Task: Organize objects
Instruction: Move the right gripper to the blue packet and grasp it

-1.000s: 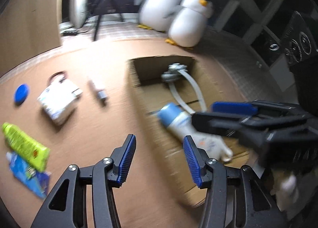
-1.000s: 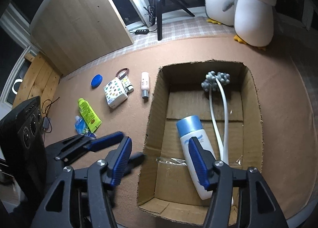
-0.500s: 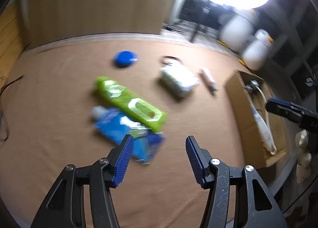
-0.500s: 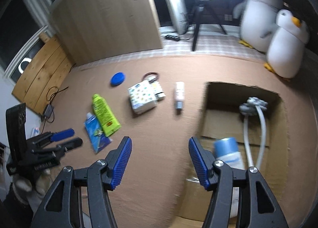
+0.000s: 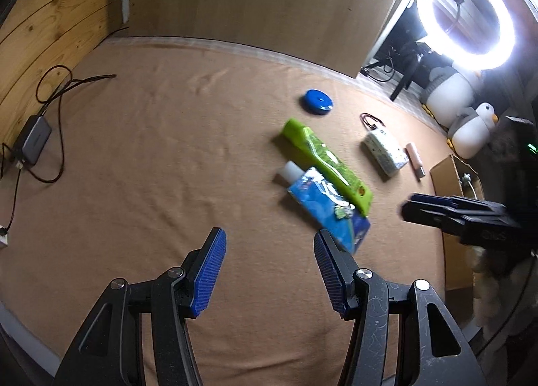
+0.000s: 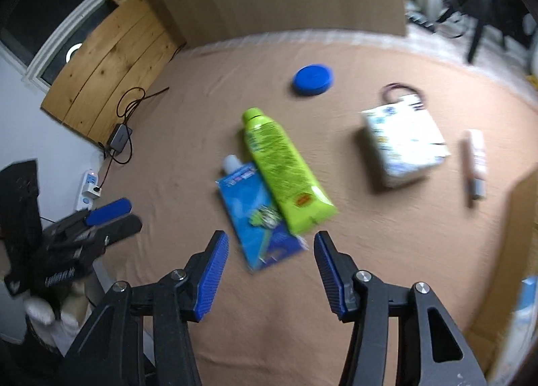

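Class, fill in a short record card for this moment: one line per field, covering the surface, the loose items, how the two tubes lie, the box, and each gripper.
Surface: brown cloth
Loose items: blue lid, green tube, blue pouch, patterned packet, small white tube
Tubes: the green tube overlaps the blue pouch's edge
Box: cardboard box at the right, only partly in view
Left gripper: open, empty, above the cloth
Right gripper: open, empty, near the blue pouch's lower end

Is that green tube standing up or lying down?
Lying down. The green tube lies flat on the brown cloth, its edge overlapping the blue pouch.
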Demonstrator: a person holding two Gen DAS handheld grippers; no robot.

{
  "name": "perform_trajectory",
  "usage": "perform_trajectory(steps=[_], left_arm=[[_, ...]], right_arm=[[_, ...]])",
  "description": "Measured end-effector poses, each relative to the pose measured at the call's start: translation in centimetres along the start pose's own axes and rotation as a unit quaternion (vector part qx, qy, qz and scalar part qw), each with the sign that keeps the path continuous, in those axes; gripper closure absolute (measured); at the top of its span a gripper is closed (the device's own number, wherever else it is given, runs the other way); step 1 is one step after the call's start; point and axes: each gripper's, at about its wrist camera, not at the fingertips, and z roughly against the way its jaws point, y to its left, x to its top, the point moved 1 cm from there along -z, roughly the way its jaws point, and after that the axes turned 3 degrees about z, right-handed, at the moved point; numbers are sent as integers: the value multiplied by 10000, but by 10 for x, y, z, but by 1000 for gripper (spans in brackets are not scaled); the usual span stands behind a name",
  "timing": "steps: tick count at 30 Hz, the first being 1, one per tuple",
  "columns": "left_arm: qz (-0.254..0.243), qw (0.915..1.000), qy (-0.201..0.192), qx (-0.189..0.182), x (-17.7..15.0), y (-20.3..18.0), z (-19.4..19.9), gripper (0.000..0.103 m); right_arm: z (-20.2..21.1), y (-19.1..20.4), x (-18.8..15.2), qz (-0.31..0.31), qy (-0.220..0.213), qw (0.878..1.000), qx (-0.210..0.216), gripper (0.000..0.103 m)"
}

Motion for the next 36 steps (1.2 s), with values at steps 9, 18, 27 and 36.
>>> perform_trajectory(steps=[9, 18, 27, 36], left_arm=[[289, 9995, -58, 104, -2, 39, 12, 45], [519, 9986, -18, 60, -4, 63, 9, 45], [479, 9988, 26, -11, -3, 59, 1, 45], [534, 9985, 52, -92, -1, 61, -3, 45]], right_arm=[[-65, 17, 38, -104, 559, 9976, 385, 54], [-80, 18, 54, 89, 567, 9981, -203, 54], [-76, 20, 58, 375, 629, 9961, -493, 54], [-87, 41, 38, 1126, 904, 9851, -939, 50]])
